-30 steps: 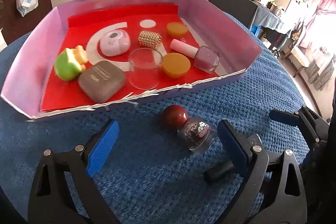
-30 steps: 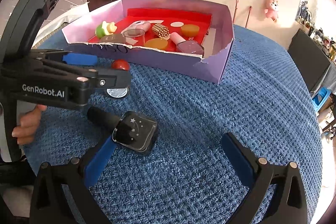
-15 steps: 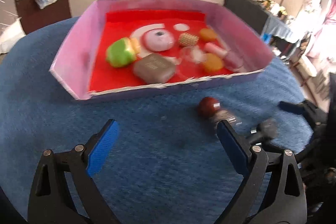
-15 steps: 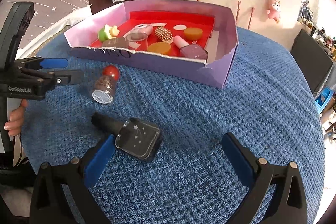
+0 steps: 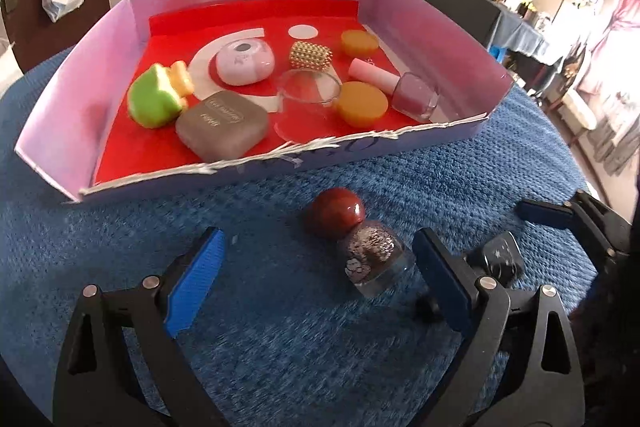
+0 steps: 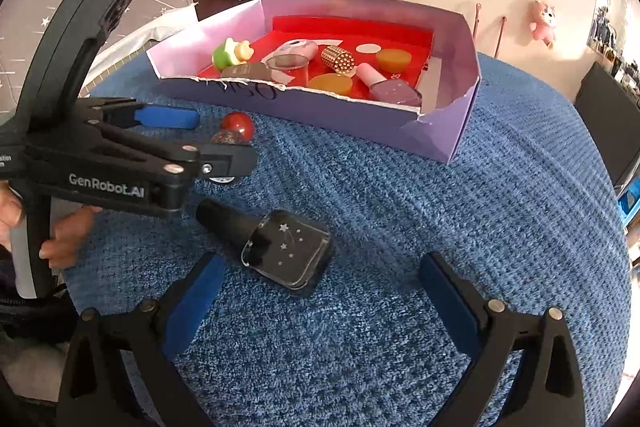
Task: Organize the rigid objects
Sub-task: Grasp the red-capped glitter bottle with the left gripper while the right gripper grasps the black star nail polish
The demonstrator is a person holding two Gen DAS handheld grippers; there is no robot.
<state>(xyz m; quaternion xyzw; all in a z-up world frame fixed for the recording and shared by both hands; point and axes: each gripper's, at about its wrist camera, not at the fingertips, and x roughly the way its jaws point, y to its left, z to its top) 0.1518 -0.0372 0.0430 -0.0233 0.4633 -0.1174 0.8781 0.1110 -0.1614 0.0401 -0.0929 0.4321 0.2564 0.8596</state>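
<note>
A glitter nail polish bottle with a round red cap [image 5: 354, 241] [image 6: 236, 129] lies on its side on the blue cloth in front of the purple box [image 5: 72, 115] [image 6: 440, 135]. My left gripper [image 5: 316, 281] [image 6: 224, 141] is open, with the bottle lying between its fingers and close to the right one. A square black polish bottle with white stars [image 6: 286, 251] [image 5: 500, 261] lies nearer the right side. My right gripper [image 6: 320, 293] is open just behind it, touching nothing.
The box's red floor holds a green frog toy [image 5: 154, 99], a grey case [image 5: 222, 125], a pink round case [image 5: 244, 61], a clear glass cup [image 5: 308, 95], a gold studded piece [image 5: 310, 54], two orange discs and a pink polish bottle [image 5: 414, 95]. A hand [image 6: 60, 235] holds the left gripper.
My left gripper swung out to the left and pulled back, then returned so the red-capped bottle lies between its fingers again. The right gripper and the black bottle have hardly moved.
</note>
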